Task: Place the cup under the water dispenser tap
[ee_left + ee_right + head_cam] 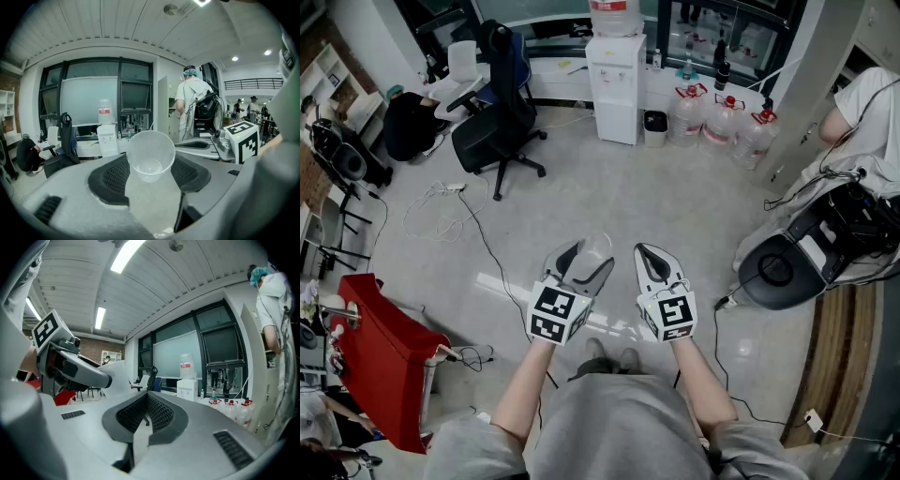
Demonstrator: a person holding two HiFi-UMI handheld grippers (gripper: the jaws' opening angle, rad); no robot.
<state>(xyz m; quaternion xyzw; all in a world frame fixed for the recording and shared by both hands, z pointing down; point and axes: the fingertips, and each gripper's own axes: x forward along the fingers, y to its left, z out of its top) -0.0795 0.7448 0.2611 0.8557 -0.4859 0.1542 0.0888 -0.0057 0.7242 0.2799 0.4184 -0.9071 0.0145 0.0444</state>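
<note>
The left tool (pixel 584 260) grips a clear plastic cup (pixel 596 250) between its wide-set jaws, the cup's open mouth facing back toward the left gripper view's camera. The right tool (pixel 650 256) is just beside it, with its jaws closed together on nothing. Both are held out over the floor (pixel 609 187), well short of the white water dispenser (pixel 615 80) standing by the far window.
</note>
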